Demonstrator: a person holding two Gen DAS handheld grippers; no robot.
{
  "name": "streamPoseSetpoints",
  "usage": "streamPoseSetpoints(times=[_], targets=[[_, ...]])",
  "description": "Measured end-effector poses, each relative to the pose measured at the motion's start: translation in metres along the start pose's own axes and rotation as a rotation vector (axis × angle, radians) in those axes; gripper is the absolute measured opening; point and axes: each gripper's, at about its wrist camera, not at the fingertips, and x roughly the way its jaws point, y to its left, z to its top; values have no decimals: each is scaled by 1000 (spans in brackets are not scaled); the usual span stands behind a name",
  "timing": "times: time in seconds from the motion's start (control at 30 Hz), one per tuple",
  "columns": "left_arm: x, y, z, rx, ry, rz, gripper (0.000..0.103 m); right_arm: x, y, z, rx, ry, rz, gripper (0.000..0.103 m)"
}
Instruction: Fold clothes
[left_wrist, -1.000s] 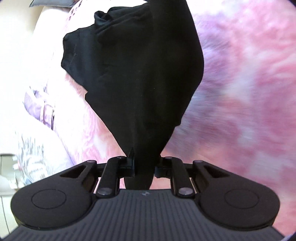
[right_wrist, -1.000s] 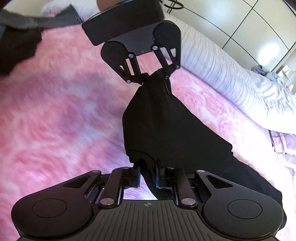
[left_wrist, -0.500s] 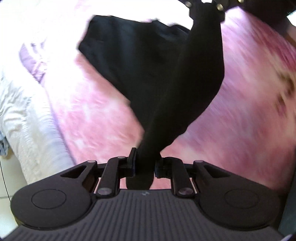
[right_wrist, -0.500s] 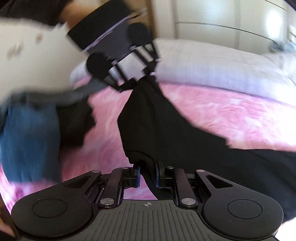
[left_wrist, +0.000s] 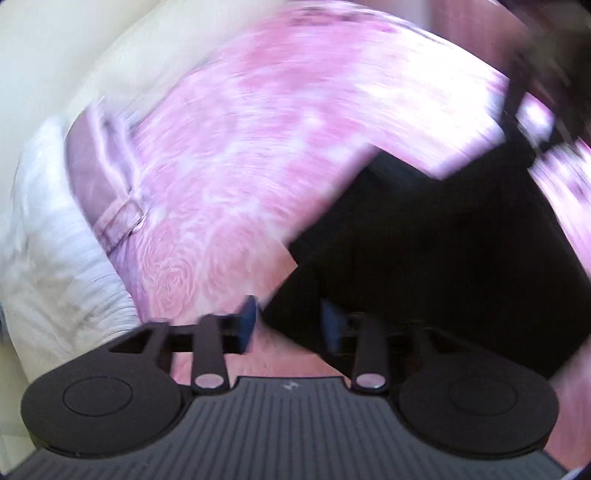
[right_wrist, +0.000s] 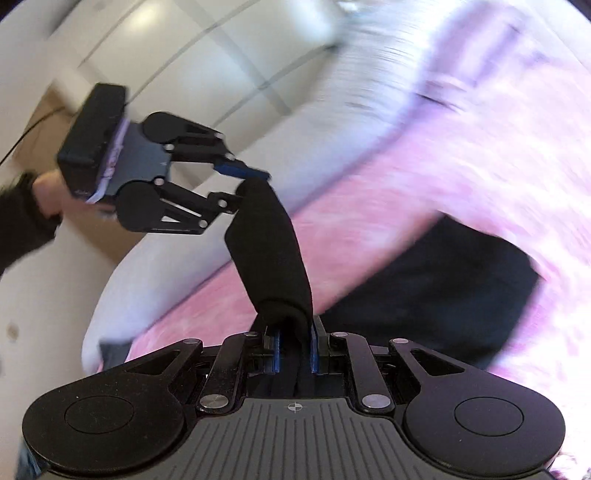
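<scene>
The black garment (right_wrist: 436, 291) lies mostly on the pink bedspread (right_wrist: 461, 155), a broad dark panel spread flat, and from it a rolled band of the same cloth rises up and away towards the left tool (right_wrist: 242, 186). Right tool (right_wrist: 293, 350) has that band pinched between its blue pads (right_wrist: 276, 350), fingers drawn in narrow with the fabric bunched over them and running down into the throat. Over to the left tool, seen from the right wrist camera: its fingers stand apart, the upper blue pad just above the tip of the band, the lower finger beside it, the cloth's end touching or nearly touching between them, and whether it bears on either pad I cannot tell. From the left wrist camera the left tool (left_wrist: 288, 325) shows its pads spread wide, a corner of the garment (left_wrist: 436, 266) lying beyond and between them on the bedspread (left_wrist: 280, 122), not clamped. Heavy blur in both views. A white ribbed cover (left_wrist: 55, 236) bunches at the bed's edge, a pale purple strip (left_wrist: 107, 192) running along it. Pale wardrobe doors (right_wrist: 192, 62) stand behind, and a hand (right_wrist: 46, 195) in a black sleeve carries the left tool.
</scene>
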Motion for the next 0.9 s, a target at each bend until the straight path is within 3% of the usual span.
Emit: streamPoseSetpoints(times=[0.1, 0.13, 0.17, 0.23, 0.3, 0.37, 0.47, 0.53, 0.6, 0.67, 0.7, 0.73, 0.9], targets=[[51, 28, 15, -266, -20, -32, 45, 20, -75, -7, 187, 8, -55, 19], [61, 36, 12, -339, -20, -42, 45, 27, -98, -12, 255, 22, -84, 25], [68, 39, 7, -403, -13, -58, 45, 30, -111, -18, 309, 20, -98, 40], [78, 35, -15, -506, -6, -109, 45, 23, -116, -27, 359, -18, -77, 44], [91, 31, -30, -552, 18, -147, 45, 17, -112, -31, 381, -59, -56, 55], [103, 26, -44, -586, 42, -187, 45, 15, -110, -33, 407, -87, -61, 57], [118, 30, -52, -673, 17, -219, 45, 13, -114, -29, 463, -134, -101, 57], [130, 33, -52, -724, -1, -240, 45, 15, -117, -26, 489, -158, -113, 55], [140, 31, -52, -744, -7, -266, 42, 21, -113, -20, 463, -137, -166, 30], [147, 27, -53, -743, -4, -298, 22, 25, -108, -12, 438, -102, -213, 21], [151, 24, -54, -743, -2, -314, 7, 25, -104, -9, 426, -86, -230, 19], [145, 24, -56, -739, -20, -309, 2, 25, -101, -4, 417, -73, -238, 18], [102, 44, -71, -766, -124, -245, 2, 5, -67, 41, 253, -88, -158, 11]])
